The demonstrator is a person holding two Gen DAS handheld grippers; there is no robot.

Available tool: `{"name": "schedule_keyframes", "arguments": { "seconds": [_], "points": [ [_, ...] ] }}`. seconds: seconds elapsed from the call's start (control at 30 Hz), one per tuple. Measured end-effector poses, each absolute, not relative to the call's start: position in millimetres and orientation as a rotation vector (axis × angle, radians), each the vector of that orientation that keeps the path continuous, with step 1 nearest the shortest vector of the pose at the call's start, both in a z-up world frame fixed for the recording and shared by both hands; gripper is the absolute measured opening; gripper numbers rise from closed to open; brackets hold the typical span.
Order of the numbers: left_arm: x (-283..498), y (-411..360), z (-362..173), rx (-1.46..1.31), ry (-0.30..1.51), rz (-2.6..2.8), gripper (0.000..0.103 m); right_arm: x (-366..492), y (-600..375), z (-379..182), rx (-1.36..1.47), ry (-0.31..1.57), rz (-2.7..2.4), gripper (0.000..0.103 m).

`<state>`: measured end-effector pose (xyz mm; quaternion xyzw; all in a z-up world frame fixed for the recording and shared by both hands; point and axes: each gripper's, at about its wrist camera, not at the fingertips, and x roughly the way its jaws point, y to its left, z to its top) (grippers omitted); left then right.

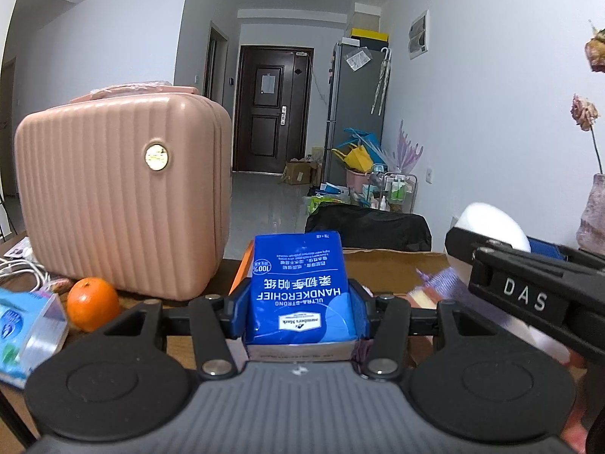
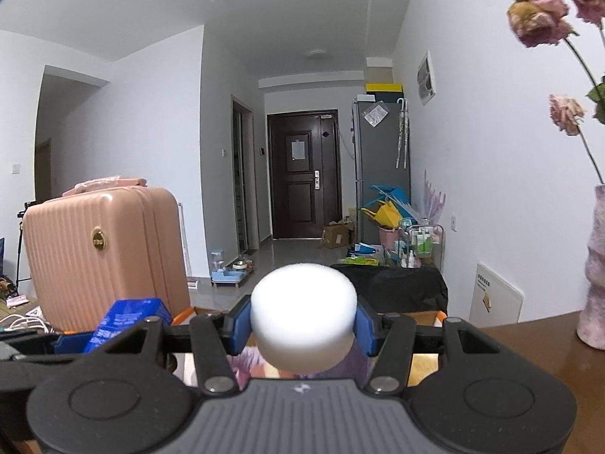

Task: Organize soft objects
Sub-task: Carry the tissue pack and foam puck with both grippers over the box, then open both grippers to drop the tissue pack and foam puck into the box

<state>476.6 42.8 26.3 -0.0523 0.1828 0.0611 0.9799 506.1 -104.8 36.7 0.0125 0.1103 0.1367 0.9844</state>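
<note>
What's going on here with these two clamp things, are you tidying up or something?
A person is sorting soft items with a hand-held gripper in each hand. The left gripper is clamped on a blue handkerchief tissue pack, held above the table. The right gripper is clamped on a round white sponge. Both are lifted beside a pink suitcase. An orange sits on the table in front of the suitcase.

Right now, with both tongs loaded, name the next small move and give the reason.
Probably carry both loads forward and lower them into the cardboard box just ahead. The left tongs clamp the blue handkerchief pack, the right tongs clamp the white sponge, and both are held up off the table, so neither is stowed yet. The box's inside is mostly hidden.
</note>
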Motion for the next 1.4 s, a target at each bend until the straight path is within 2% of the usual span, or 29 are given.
{"name": "schedule_keyframes", "arguments": {
  "seconds": [0.47,0.57,0.63,0.8,0.87,1.0,1.07,1.1,1.13,1.4],
  "points": [
    [531.5,41.2,10.4,-0.067,0.41,0.131,0.053,574.0,-92.7,27.1,-0.006,0.309,0.273,0.055],
    [534.0,42.9,7.7,-0.061,0.425,0.133,0.053,576.1,-94.7,27.9,0.015,0.318,0.258,0.06],
    [533.9,42.7,7.4,-0.059,0.43,0.134,0.055,575.7,-97.5,29.4,0.027,0.314,0.25,0.074],
    [532.1,47.8,10.0,-0.08,0.418,0.145,0.068,574.2,-106.8,31.7,0.053,0.315,0.238,0.08],
    [531.7,46.9,11.1,-0.078,0.413,0.153,0.078,573.5,-109.7,31.5,0.062,0.315,0.236,0.083],
    [524.7,48.3,13.1,-0.082,0.396,0.168,0.089,565.3,-113.4,32.5,0.066,0.295,0.228,0.09],
    [520.4,48.0,14.1,-0.078,0.384,0.178,0.102,561.3,-116.5,33.7,0.066,0.281,0.221,0.096],
    [518.0,47.7,14.9,-0.076,0.377,0.186,0.103,558.5,-117.8,34.3,0.067,0.271,0.216,0.102],
    [516.2,47.1,16.2,-0.073,0.369,0.194,0.103,554.9,-118.0,34.9,0.068,0.256,0.209,0.103],
    [498.1,43.9,22.6,-0.053,0.331,0.203,0.103,531.0,-128.7,39.9,0.045,0.218,0.211,0.103]
  ]
}}
